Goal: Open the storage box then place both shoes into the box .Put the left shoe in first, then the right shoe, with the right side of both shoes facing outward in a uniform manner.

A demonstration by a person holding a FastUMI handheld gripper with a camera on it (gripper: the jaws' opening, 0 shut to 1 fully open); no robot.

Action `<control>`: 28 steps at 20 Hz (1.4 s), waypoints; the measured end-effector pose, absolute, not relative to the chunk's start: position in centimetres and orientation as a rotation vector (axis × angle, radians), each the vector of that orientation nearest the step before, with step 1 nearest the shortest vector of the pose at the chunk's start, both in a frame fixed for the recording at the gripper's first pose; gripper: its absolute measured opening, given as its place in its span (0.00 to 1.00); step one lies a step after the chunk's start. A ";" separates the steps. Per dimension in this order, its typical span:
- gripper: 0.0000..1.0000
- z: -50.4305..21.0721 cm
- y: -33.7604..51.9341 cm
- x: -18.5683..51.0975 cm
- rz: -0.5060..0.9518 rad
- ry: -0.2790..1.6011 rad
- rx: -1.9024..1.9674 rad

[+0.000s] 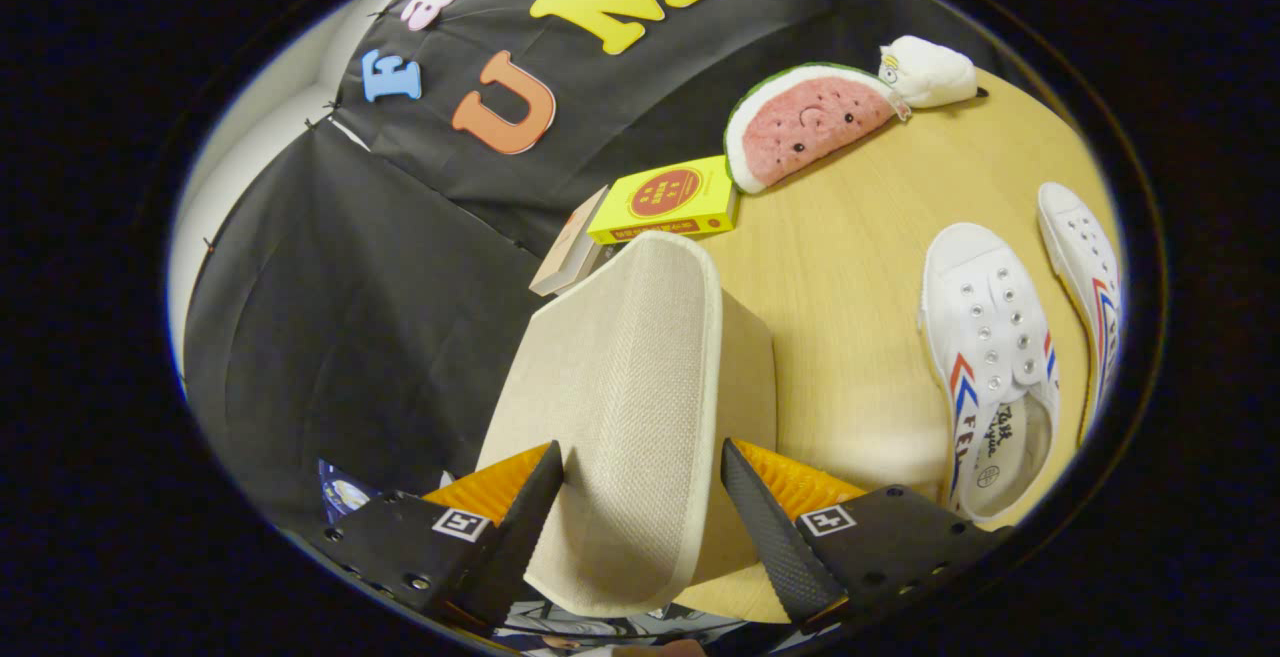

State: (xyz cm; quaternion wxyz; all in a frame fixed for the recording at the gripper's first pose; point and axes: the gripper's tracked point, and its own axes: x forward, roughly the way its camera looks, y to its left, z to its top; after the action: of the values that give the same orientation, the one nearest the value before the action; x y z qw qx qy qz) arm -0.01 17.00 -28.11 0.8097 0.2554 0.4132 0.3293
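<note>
Lid stage: gripper at the storage box, fingers apart.

The beige fabric box stands just ahead, its lid running between the spread fingers, which straddle the lid without visibly pressing it. It looks light, soft-walled and easily dented, so the stiffer piped rim seems the place to grip. Both shoes lie on the table at 3 o'clock (unlaced, floppy). The gripper is rolled sideways, pointing along the lid.
</note>
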 end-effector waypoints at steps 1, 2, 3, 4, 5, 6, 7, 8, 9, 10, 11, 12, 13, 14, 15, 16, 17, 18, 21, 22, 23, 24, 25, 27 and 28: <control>0.96 -28.1 17.4 0.1 0.713 0.895 0.563; 0.94 -27.9 17.4 0.0 0.727 0.909 0.581; 0.90 -27.6 17.2 0.0 0.725 0.920 0.587; 0.86 -27.4 16.7 0.2 0.717 0.923 0.589; 0.82 -27.3 16.7 0.2 0.709 0.924 0.592; 0.78 -26.4 15.6 0.2 0.698 0.921 0.596; 0.66 -26.4 15.7 0.6 0.690 0.921 0.601; 0.52 -26.2 15.1 0.6 0.673 0.912 0.609; 0.37 -25.6 14.4 0.8 0.659 0.908 0.620; 0.23 -24.7 14.5 0.9 0.668 0.899 0.649; 0.08 -24.5 14.7 0.7 0.676 0.908 0.642; 0.03 -24.5 14.6 0.5 0.682 0.922 0.618; 0.03 -24.3 14.7 0.3 0.681 0.918 0.614; 0.00 -23.5 14.8 0.4 0.686 0.915 0.597; 0.00 -22.9 15.0 0.5 0.688 0.902 0.578; 0.00 -21.9 15.2 0.3 0.695 0.889 0.565; 0.00 -20.7 15.5 0.1 0.702 0.875 0.558; 0.00 -19.6 15.8 -0.1 0.709 0.860 0.550; 0.00 -15.6 17.7 -1.1 0.744 0.817 0.527; 0.00 -14.2 18.7 -1.6 0.763 0.801 0.517; 0.00 -12.8 19.8 -2.2 0.783 0.786 0.505; 0.00 -11.6 21.1 -2.8 0.805 0.771 0.491; 0.00 -10.6 22.5 -3.3 0.822 0.759 0.475; 0.00 -9.2 25.3 -4.2 0.843 0.738 0.443; 0.00 -8.9 26.7 -4.4 0.846 0.729 0.428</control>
State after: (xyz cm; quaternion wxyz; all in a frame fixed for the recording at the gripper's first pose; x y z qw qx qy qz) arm -4.43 26.67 -8.87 0.8265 0.2016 0.3431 0.3983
